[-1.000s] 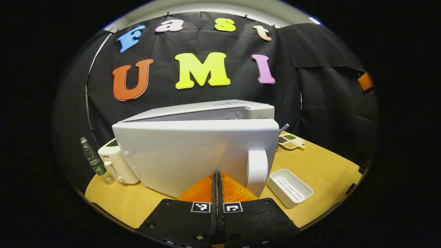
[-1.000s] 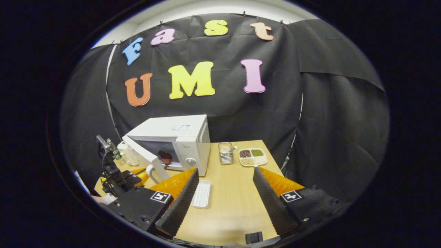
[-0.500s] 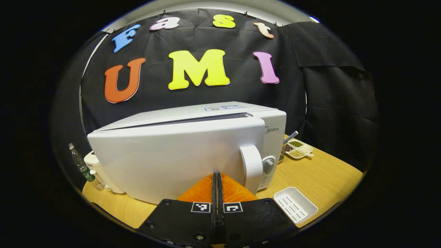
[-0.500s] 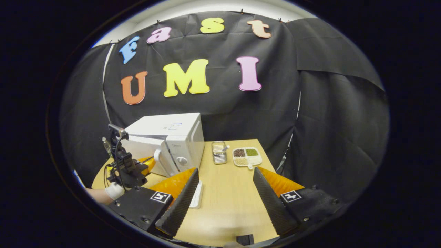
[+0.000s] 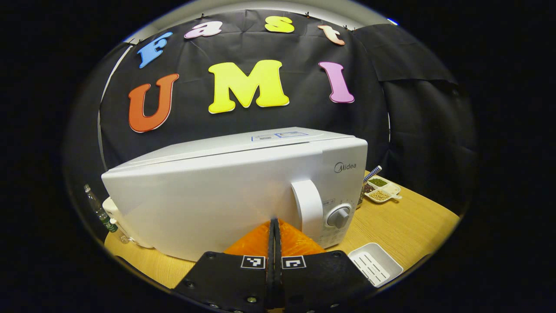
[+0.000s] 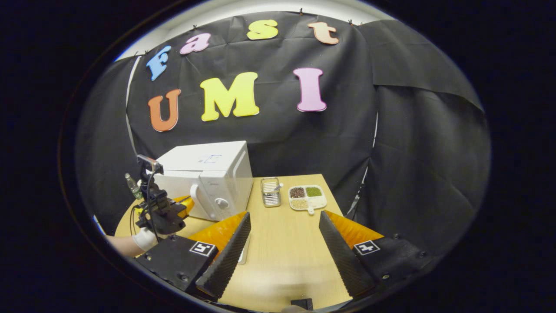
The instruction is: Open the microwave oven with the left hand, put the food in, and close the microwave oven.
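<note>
— Left gripper [image 5: 274, 243] housing? 
— Black plates, exposed screws, two square coded markers.

— Right gripper [image 6: 282, 243]? 
— Ridged fingers, one marker each. White cuff [image 6: 143, 239], black cable.

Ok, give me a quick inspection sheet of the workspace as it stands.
Surface: light wooden table, bare in front of the right claw.
Job's things: white microwave oven with its door flush against the body; curved white handle beside the grey dial. Food not seen.
Clutter: white slotted tray, divided white dish of beans, small wire basket, clear plastic bottle.
Grippers: left claw shut, tips at the door front; right claw open, holding nothing.
Cables: black cable on the left rig.
Surroundings: black cloth wall.
</note>
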Tool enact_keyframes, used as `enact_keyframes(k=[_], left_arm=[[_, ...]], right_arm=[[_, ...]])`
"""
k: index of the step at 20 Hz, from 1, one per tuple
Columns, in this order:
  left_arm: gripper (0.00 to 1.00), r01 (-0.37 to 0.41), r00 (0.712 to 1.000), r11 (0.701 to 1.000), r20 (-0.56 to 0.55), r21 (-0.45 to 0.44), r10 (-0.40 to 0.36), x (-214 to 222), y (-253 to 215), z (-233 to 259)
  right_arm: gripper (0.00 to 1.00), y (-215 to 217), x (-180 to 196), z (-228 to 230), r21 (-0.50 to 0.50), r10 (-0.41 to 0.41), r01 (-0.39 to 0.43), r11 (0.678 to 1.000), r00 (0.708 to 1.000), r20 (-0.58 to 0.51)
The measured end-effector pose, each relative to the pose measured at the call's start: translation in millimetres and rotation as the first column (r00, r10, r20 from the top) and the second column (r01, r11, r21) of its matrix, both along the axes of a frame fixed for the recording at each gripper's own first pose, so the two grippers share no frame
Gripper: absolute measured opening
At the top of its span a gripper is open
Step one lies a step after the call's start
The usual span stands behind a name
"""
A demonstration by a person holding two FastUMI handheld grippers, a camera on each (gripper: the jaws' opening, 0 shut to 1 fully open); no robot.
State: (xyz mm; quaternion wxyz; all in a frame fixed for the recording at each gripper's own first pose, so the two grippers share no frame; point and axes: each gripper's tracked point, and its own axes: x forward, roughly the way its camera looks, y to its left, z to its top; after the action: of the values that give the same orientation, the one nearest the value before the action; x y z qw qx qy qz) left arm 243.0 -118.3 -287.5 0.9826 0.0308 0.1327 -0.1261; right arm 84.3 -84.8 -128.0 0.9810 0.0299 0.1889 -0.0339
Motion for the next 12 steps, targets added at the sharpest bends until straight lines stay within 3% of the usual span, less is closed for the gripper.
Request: enact_keyframes(k=[5, 6, 7, 8, 10, 11, 12], left_arm=[[0.00, -0.024, 0.999, 1.000, -0.030, -0.008, 0.024, 1, -2, -2], [0.00, -0.023, 0.999, 1.000, -0.026, -0.007, 0.023, -1, -2, -1], [0.00, -0.026, 0.999, 1.000, -0.023, -0.001, 0.026, -3, 0, 1], [0.00, -0.030, 0.999, 0.999, -0.019, 0.010, 0.031, -5, 2, 3], [0.00, -0.055, 0.998, 0.998, -0.018, 0.045, 0.055, -13, 13, 4], [0.00, -0.063, 0.998, 0.996, -0.015, 0.057, 0.064, -20, 17, 5], [0.00, -0.078, 0.997, 0.994, -0.008, 0.072, 0.079, -26, 23, 7]], right_arm=[[1.00, 2, 0, -3, 0.005, 0.017, -0.017, 1.000, 1.000, 0.005], [0.91, 2, 0, -2, 0.003, 0.018, -0.018, 1.000, 1.000, 0.006], [1.00, 1, -1, -2, 0.001, 0.016, -0.016, 1.000, 1.000, 0.008], [0.91, 0, -1, -2, 0.003, 0.015, -0.015, 1.000, 1.000, 0.009], [0.91, -3, -2, -4, 0.005, 0.016, -0.016, 1.000, 1.000, 0.011], [1.00, -4, -3, -5, 0.006, 0.017, -0.017, 1.000, 1.000, 0.012], [0.91, -5, -4, -6, 0.008, 0.018, -0.018, 1.000, 1.000, 0.013]])
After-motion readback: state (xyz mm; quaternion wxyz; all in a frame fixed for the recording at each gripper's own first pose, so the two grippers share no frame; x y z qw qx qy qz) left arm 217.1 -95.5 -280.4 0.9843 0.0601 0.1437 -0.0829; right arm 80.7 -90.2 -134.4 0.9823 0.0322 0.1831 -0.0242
